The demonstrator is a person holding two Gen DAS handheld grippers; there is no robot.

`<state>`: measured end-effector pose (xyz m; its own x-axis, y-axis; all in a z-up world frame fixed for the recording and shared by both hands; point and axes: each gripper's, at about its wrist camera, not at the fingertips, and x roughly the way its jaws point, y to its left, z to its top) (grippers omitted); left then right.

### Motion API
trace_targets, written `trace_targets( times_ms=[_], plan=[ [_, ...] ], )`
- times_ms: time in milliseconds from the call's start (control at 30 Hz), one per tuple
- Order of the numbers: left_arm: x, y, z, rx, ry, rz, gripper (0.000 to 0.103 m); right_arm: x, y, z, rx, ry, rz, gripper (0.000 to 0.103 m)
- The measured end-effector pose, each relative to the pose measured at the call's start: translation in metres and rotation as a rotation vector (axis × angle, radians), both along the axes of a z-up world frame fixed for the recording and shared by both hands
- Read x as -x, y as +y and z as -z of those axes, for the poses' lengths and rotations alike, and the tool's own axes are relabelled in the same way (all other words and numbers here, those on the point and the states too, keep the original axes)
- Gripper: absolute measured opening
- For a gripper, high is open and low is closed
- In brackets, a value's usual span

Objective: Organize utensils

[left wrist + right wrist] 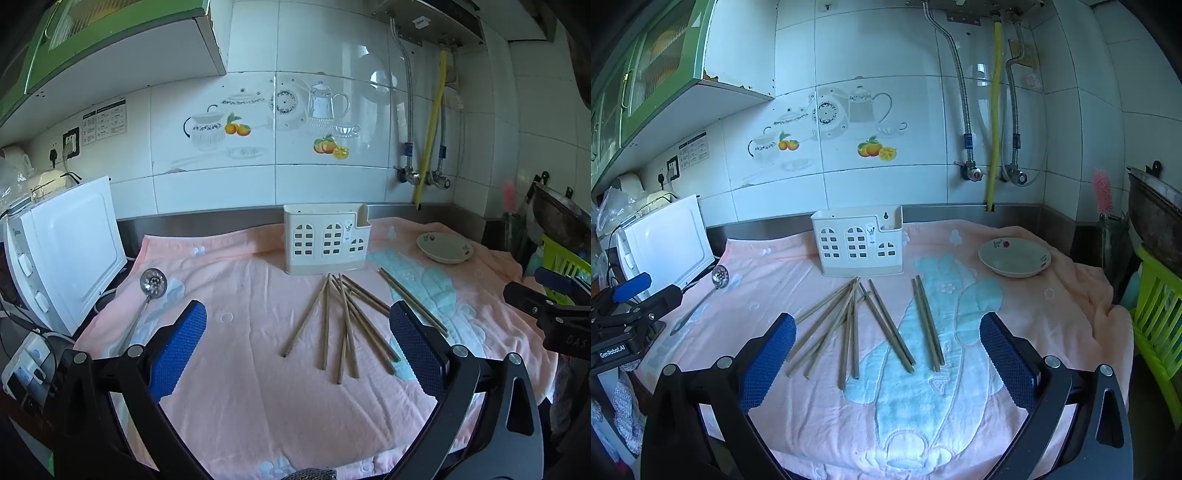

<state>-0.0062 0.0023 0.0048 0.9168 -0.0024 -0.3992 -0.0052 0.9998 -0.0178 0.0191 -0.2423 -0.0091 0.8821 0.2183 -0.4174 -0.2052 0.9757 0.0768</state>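
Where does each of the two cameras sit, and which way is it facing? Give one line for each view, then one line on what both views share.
Left wrist view: sits on the left gripper, looks forward and down across the pink towel to the tiled wall; its open blue pads frame the chopsticks; the right gripper shows at the right edge.
Right wrist view: sits on the right gripper, faces the same way; the left gripper shows at the left edge.
Shared: utensil holder, chopsticks, slotted ladle, bowl.
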Motion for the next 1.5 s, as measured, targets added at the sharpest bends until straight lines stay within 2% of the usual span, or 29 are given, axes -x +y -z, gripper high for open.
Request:
trace_targets(
  times_ms=[67,1500],
  plan=[
    [0.000,0.001,0.000,-0.001,0.004,0.002,0.098,0.003,0.002,0.010,0.005,-0.014,0.003,0.097],
    [0.000,-0.003,0.008,-0.017,0.024,0.000,0.098,0.004,0.005,0.011,-0.005,-0.009,-0.013,0.097]
  ],
)
